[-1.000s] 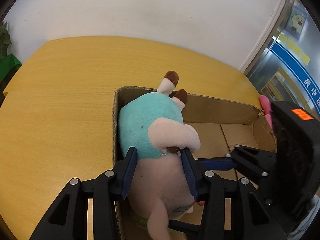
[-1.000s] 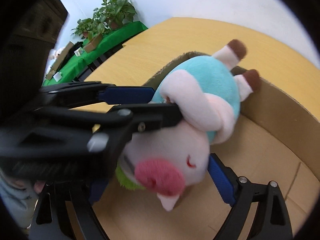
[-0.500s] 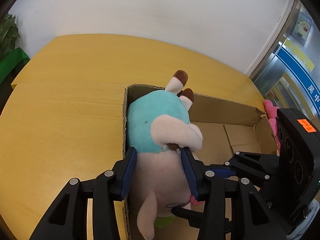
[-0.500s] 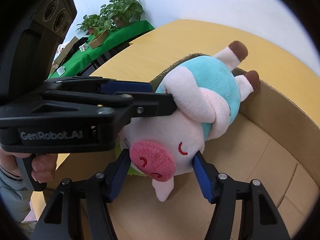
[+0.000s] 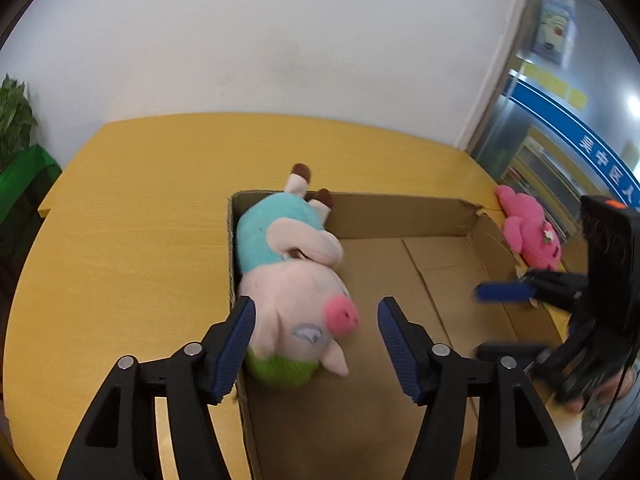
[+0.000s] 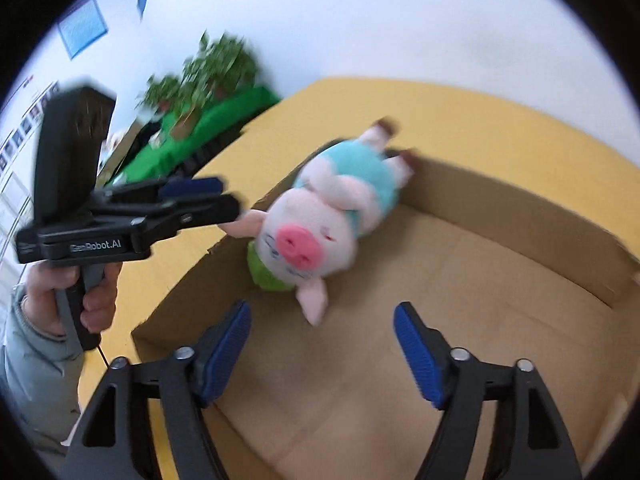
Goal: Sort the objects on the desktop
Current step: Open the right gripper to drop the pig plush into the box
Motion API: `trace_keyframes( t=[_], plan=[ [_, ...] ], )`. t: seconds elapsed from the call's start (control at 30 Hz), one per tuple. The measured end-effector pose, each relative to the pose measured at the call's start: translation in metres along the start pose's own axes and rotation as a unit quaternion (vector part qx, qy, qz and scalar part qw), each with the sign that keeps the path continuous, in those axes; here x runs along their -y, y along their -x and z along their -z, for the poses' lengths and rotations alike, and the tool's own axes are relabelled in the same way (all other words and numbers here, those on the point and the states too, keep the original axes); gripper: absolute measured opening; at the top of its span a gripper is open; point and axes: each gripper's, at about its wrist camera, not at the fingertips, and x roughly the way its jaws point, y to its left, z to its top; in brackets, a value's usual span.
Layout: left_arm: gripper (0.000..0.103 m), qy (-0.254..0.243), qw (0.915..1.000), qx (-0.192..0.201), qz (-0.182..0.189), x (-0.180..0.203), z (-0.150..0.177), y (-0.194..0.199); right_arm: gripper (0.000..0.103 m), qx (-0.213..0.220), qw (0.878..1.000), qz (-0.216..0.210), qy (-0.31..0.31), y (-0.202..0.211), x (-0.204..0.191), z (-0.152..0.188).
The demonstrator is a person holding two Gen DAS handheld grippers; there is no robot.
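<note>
Lying in cardboard box [image 5: 400,212] corner, feet over rim: pig plush [image 5: 294,284]. Left gripper [image 5: 316,344], right gripper [image 6: 322,354]: jaws just widened, empty. Risk: withdrawing finger snagging plush, tipping it out. Pink plush [image 5: 528,228] outside, unsorted.

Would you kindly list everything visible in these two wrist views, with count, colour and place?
plush pig: one, pink with a teal top, lying in the left corner of the box.
cardboard box: one, brown, open-topped, on the table.
table: one, yellow wood, under the box.
pink plush toy: one, bright pink, on the table beyond the box's right end.
potted plants: several, green, on a green-covered surface behind the table.
wall: white, behind the table.
left gripper: one, black with blue pads, jaws just opened, apart from the pig.
right gripper: one, black with blue pads, jaws just opened, nothing between them.
hand: one, in a grey sleeve, holding the left gripper's handle.
</note>
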Motion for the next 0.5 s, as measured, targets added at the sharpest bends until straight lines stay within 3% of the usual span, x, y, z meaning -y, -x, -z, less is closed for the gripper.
trace_keyframes(
  t=[0.1,0.23,0.4,0.5],
  plan=[
    [0.071,-0.022,0.9997,-0.002,0.007,0.014,0.025,0.012,0.08,0.023,0.999,0.036,-0.026,0.045,0.015,0.036],
    [0.072,-0.037,0.9988,-0.027,0.018,0.022,0.062,0.016,0.08,0.005,0.993,0.081,-0.083,0.069,0.046,0.085],
    [0.072,-0.009,0.9974,-0.051,0.049,0.021,0.098,0.015,0.08,0.002,0.979,0.091,-0.184,0.077,0.081,0.139],
    [0.071,0.024,0.9954,-0.074,0.055,0.012,0.113,0.01,0.08,0.008,0.98,0.084,-0.178,0.082,0.08,0.156]
  ],
)
